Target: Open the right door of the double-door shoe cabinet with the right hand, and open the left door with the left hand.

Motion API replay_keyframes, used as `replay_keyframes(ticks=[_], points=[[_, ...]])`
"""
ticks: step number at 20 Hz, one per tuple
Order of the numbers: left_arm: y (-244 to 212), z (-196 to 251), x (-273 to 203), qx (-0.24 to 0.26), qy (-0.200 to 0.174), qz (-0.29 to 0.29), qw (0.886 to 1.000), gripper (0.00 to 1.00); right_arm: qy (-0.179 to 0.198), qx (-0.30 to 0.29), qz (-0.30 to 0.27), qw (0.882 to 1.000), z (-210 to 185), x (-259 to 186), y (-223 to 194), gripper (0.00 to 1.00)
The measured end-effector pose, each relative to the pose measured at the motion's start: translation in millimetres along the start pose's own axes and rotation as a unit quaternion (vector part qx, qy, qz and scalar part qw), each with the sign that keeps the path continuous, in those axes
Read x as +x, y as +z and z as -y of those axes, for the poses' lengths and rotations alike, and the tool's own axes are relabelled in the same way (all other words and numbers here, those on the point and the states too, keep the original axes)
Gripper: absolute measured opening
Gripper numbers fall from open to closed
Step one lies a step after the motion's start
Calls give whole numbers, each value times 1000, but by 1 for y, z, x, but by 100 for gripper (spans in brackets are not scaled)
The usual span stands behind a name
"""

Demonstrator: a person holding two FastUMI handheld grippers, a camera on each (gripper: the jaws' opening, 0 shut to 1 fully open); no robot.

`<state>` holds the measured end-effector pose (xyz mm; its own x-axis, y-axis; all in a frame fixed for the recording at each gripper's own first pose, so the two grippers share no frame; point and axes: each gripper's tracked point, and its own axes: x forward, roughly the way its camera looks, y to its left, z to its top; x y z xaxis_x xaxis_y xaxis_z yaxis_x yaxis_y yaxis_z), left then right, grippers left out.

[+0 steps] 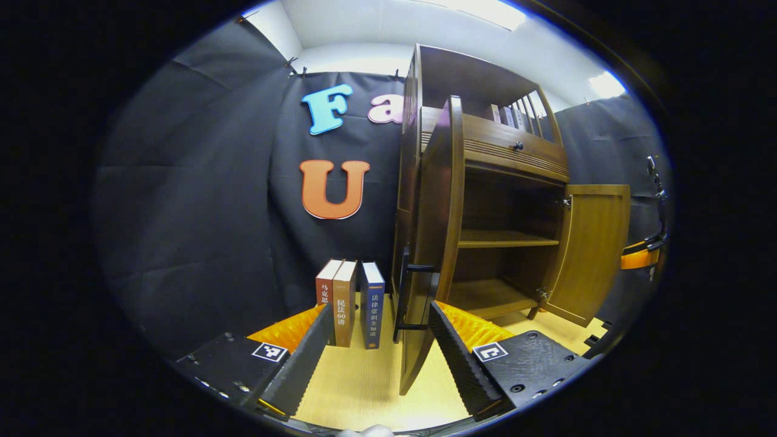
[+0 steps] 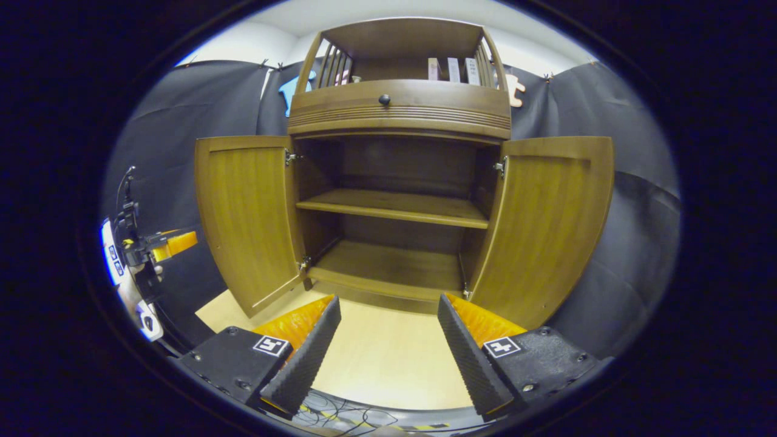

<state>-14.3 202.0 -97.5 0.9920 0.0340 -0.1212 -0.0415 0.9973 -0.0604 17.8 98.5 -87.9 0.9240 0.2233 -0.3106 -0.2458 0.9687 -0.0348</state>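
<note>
The upright cabinet faces the right tongs, both doors swung outward. Brown wood, bare shelves. Left tongs and right tongs gape apart, holding nothing.

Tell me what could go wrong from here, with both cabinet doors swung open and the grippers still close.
1. The left gripper is open astride the edge of the brown wooden left door, near its black handle; pulling back crooked could snag it.
2. Three upright books stand close beside that door; swinging it wider might topple them.
3. The brown wooden right door stands near the open right gripper; moving forward may bump it.
</note>
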Motion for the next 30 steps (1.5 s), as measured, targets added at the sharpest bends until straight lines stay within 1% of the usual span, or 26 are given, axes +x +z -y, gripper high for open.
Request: replay_keyframes(ticks=[1,2,3,6,8,11,14,17,20,21,22,25,28,30], points=[[6,6,-5,3,9,3,1000,100,3,1,2,1000,1,1,1,100],[11,15,-8,4,18,3,1000,100,9,3,2,1000,3,3,3,100],[20,24,-11,6,24,10,1000,95,15,3,4,1000,4,5,4,100],[44,64,-12,3,30,22,999,95,25,-1,13,1000,16,10,15,100],[62,86,-10,7,43,32,999,95,28,5,22,999,27,11,24,100],[71,122,-1,13,58,30,998,95,22,16,42,999,45,8,39,100],[73,167,10,17,46,22,999,95,3,25,67,997,68,2,53,100],[65,210,21,7,15,3,1000,95,-11,41,89,995,82,-6,60,100],[63,232,22,22,5,3,1000,95,-29,48,99,994,93,-12,61,100],[63,239,21,25,-3,7,1000,100,-35,49,100,993,96,-13,60,100],[62,245,19,29,-9,6,1000,96,-41,47,100,993,97,-15,58,100],[60,248,15,54,-9,6,998,97,-65,40,105,992,102,-21,55,100],[61,243,10,81,-10,11,997,96,-71,47,101,991,99,-20,53,100],[62,242,10,78,-16,12,997,97,-73,48,103,991,93,-20,55,100]])
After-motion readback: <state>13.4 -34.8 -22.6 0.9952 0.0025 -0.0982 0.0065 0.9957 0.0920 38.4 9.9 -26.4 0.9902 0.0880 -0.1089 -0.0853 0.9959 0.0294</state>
